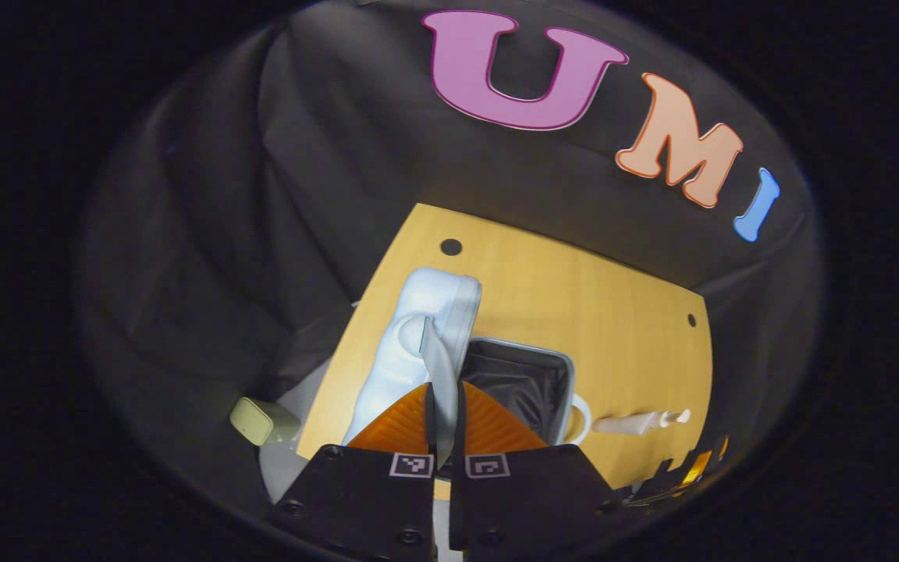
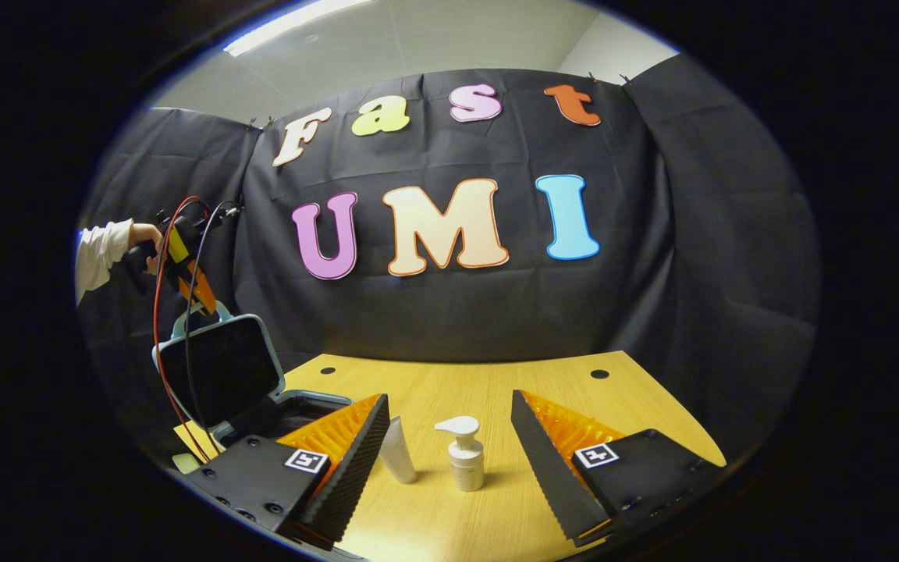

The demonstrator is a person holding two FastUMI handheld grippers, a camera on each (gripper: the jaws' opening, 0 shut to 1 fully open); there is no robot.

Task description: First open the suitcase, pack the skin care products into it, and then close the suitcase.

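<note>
Right gripper [image 2: 449, 437] held wide apart over a light wooden tabletop [image 2: 574, 390], a small white pump bottle [image 2: 465, 457] standing upright between its fingers.

Just left of the bottle, a white tube [image 2: 398, 453] stands partly hidden behind the gripper's left finger. At the table's left end sits a pale blue hard-shell suitcase [image 2: 219, 375] with a dark lining, its lid raised nearly upright. Above that lid, the left gripper [image 2: 198, 290] points down at the lid's top handle, held by a person's hand [image 2: 143, 234] in a white sleeve [image 2: 100, 254], with red and black cables trailing down from it.
</note>
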